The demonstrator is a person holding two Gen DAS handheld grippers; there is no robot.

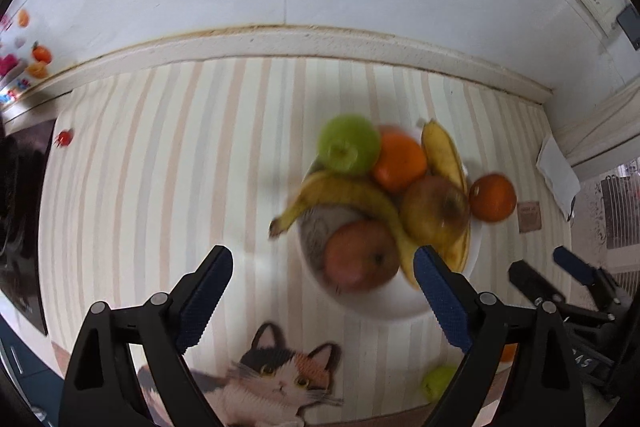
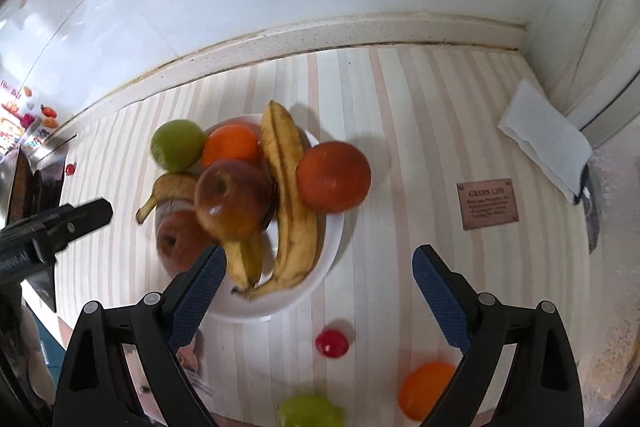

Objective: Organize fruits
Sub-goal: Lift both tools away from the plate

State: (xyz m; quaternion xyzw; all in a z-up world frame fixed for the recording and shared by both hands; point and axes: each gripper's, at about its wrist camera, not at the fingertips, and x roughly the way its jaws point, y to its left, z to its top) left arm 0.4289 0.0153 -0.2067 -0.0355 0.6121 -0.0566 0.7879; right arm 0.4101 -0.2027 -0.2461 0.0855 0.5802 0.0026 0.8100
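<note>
Both my left gripper (image 1: 324,269) and right gripper (image 2: 318,267) gape wide, empty. The loose round orange (image 2: 425,389) lies at five o'clock from the white oval bowl (image 2: 332,247); I'd straddle it squarely and close gently.

left tool (image 1: 324,291): jaws spread wide, empty | right tool (image 2: 320,291): jaws spread wide, empty

A white bowl (image 2: 328,247) is sitting ahead of the right jaws, toward their left finger, holding a green apple (image 2: 177,145), an orange (image 2: 231,146), a brownish apple (image 2: 234,199), a red apple (image 2: 180,241) and two spotted bananas (image 2: 289,195). A darker orange (image 2: 333,177) is leaning against its right rim. Between the jaws, nearer, a small red fruit (image 2: 331,343), another orange (image 2: 426,389) and a green fruit (image 2: 311,411) are lying loose.
</note>
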